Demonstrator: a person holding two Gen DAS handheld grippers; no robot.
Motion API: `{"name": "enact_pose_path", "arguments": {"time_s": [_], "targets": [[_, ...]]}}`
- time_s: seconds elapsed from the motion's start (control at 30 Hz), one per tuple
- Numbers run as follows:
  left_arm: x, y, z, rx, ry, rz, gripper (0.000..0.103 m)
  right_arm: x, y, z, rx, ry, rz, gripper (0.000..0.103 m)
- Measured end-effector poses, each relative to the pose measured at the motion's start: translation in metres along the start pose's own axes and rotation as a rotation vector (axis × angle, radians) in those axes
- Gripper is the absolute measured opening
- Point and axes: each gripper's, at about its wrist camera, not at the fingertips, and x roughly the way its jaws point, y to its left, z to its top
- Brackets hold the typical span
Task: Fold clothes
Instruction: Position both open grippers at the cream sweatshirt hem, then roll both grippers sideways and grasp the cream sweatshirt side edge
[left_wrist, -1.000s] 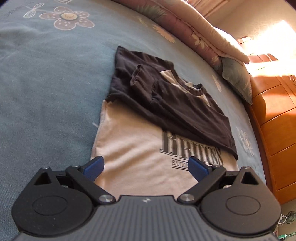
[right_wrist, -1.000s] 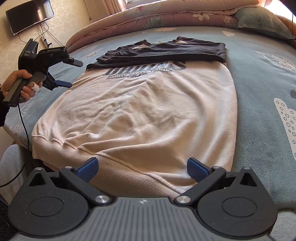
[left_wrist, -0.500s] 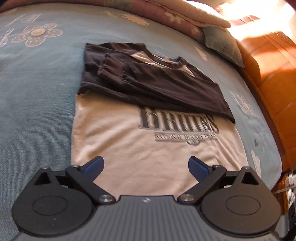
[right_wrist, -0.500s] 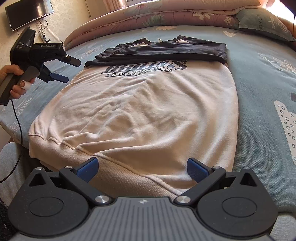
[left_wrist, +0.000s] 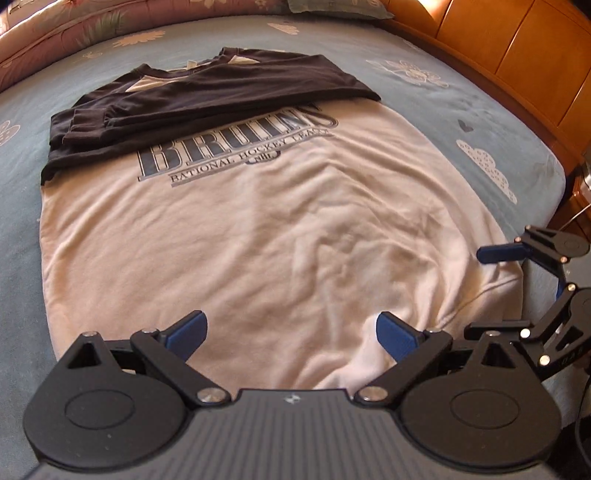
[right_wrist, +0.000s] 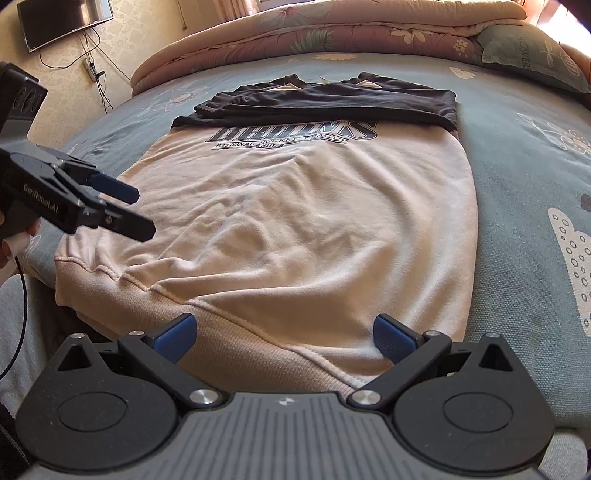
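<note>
A cream sweatshirt (left_wrist: 258, 236) (right_wrist: 306, 221) with a dark "BRUINS" print lies flat on the bed, its black sleeves (left_wrist: 207, 96) (right_wrist: 325, 99) folded across the chest. My left gripper (left_wrist: 291, 334) hovers open over the near left part of the ribbed hem, empty. My right gripper (right_wrist: 284, 334) is open above the hem's (right_wrist: 258, 332) middle, holding nothing. Each gripper shows in the other's view: the left gripper (right_wrist: 125, 206) at the left, the right gripper (left_wrist: 517, 266) at the hem's right corner.
The bed has a blue-grey flowered cover (right_wrist: 524, 177). A rolled quilt (right_wrist: 332, 29) and a pillow (right_wrist: 532, 55) lie at the far end. A wooden wall panel (left_wrist: 517, 62) borders one side. A wall TV (right_wrist: 62, 20) with cables hangs at the left. A hand (right_wrist: 11, 243) holds the left gripper.
My left gripper has swung from the sweatshirt's side down to its hem, beside the right gripper. The right gripper has stayed over the hem. Both remain open.
</note>
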Motion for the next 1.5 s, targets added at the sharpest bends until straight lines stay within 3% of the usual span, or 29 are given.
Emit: {"name": "enact_pose_path", "arguments": {"time_s": [0.37, 0.53, 0.6, 0.7, 0.87, 0.97, 1.03, 1.13, 1.23, 1.33, 1.5], "targets": [[-0.012, -0.017, -0.041, 0.069, -0.001, 0.075, 0.1, -0.004, 0.011, -0.003, -0.186, 0.057, -0.012, 0.103], [-0.028, -0.046, -0.051, 0.273, -0.065, 0.156, 0.1, -0.03, 0.007, 0.013, -0.253, 0.014, -0.023, 0.103], [-0.018, -0.052, -0.055, 0.292, -0.036, 0.187, 0.1, -0.036, 0.01, 0.02, -0.31, 0.009, -0.055, 0.103], [-0.003, -0.051, -0.063, 0.223, 0.039, 0.175, 0.1, -0.035, 0.019, 0.025, -0.372, 0.018, -0.11, 0.103], [-0.022, -0.075, -0.084, 0.402, -0.023, 0.165, 0.1, -0.028, 0.036, 0.014, -0.48, 0.052, -0.114, 0.103], [-0.022, -0.086, -0.095, 0.547, -0.074, 0.287, 0.1, -0.02, 0.04, 0.01, -0.494, 0.08, -0.115, 0.103], [-0.013, -0.088, -0.099, 0.615, -0.072, 0.33, 0.1, -0.017, 0.04, 0.011, -0.446, 0.085, -0.09, 0.103], [0.005, -0.089, -0.1, 0.64, -0.039, 0.335, 0.1, -0.015, 0.035, 0.016, -0.351, 0.087, -0.046, 0.103], [0.015, -0.094, -0.103, 0.694, -0.074, 0.384, 0.1, -0.016, 0.033, 0.018, -0.313, 0.078, -0.048, 0.103], [0.013, -0.095, -0.1, 0.679, -0.137, 0.43, 0.1, -0.022, 0.035, 0.017, -0.333, 0.067, -0.063, 0.103], [-0.01, -0.092, -0.094, 0.597, -0.204, 0.424, 0.1, -0.032, 0.043, 0.008, -0.425, 0.038, -0.049, 0.103]]}}
